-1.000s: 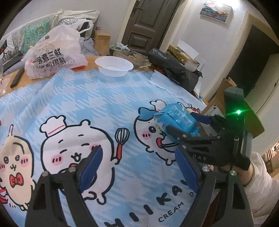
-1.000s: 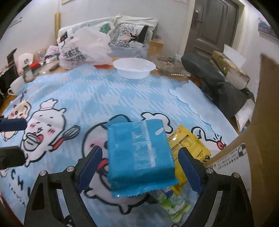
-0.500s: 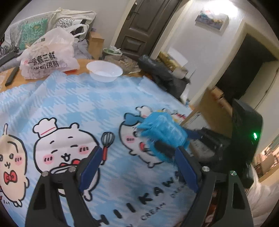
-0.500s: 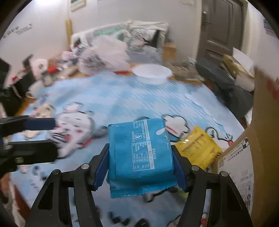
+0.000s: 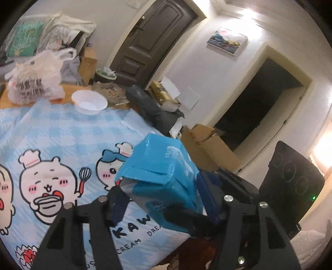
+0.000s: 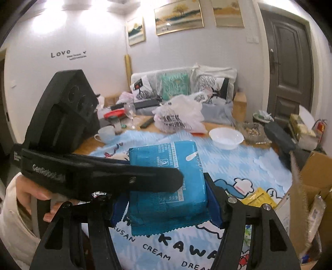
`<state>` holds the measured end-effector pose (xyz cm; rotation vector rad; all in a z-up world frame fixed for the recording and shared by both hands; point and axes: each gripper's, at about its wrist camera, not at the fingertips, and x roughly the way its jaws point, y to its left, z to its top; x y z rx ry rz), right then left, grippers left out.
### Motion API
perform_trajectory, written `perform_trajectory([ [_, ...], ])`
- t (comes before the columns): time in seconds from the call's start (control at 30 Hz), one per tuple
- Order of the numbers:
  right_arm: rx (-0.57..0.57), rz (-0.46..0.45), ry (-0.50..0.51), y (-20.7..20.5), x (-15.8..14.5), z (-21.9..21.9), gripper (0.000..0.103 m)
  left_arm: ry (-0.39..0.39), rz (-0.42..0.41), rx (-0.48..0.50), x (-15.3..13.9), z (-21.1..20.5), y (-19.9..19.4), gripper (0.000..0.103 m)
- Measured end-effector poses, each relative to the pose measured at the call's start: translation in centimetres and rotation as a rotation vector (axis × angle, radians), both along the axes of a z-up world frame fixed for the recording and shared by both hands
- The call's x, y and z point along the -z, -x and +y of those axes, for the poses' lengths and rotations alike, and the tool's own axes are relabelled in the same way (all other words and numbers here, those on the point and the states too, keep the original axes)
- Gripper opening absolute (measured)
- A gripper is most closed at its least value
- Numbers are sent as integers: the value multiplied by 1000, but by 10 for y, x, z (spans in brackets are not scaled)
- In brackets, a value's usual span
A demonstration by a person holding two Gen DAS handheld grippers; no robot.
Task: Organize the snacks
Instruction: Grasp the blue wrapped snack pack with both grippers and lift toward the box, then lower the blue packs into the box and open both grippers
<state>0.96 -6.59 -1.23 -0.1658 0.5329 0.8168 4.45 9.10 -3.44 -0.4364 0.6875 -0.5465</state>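
Clamped on a blue pack (image 6: pixel 166 166): the right gripper (image 6: pixel 166 205), blue pads pressed flat to the pack's two long sides, jaws roughly half apart. Pack lifted clear of the cartoon cloth (image 6: pixel 249 162), crimped end toward the camera, printed label facing up.

Across the pack's front face, one black finger of the left gripper (image 5: pixel 162 197). Jaws closing with the pack between them, and in the left wrist view both pads already against the wrapper, one at the pack's lower left corner, one along its right side.

Left of the pack, a bare hand (image 6: pixel 35 193) in a cream sleeve (image 6: pixel 10 218), wrapped around that gripper's handle.

Below and right of the pack, flat on the cloth, a yellow packet (image 6: pixel 257 197). Farther right of the pack, an open cardboard box (image 6: pixel 311 182) with more wrappers standing inside; what kind, impossible to tell.

Beyond the pack to the right, a white bowl (image 6: pixel 226 137). Beyond the pack to the left, a white mug (image 6: pixel 105 133). Straight behind the pack, a printed plastic bag (image 6: pixel 180 118), with a wine glass (image 6: pixel 129 110) just to the bag's left.

Farthest behind the pack, a sofa (image 6: pixel 182 83) piled with cushions under framed pictures (image 6: pixel 178 16), and a dark door (image 6: pixel 290 62) well off to the right.
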Motion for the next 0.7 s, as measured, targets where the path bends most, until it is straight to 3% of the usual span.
perform_trajectory([
  [0.2, 19, -26, -40, 9, -18, -29, 61, -95, -53, 26, -29, -41, 4, 54],
  [0.43, 90, -64, -76, 7, -36, -84, 61, -228, -127, 101, -64, -119, -12, 51],
  [0.7, 221, -62, -152, -12, -44, -175, 61, -327, -148, 214, -71, -215, -49, 50],
])
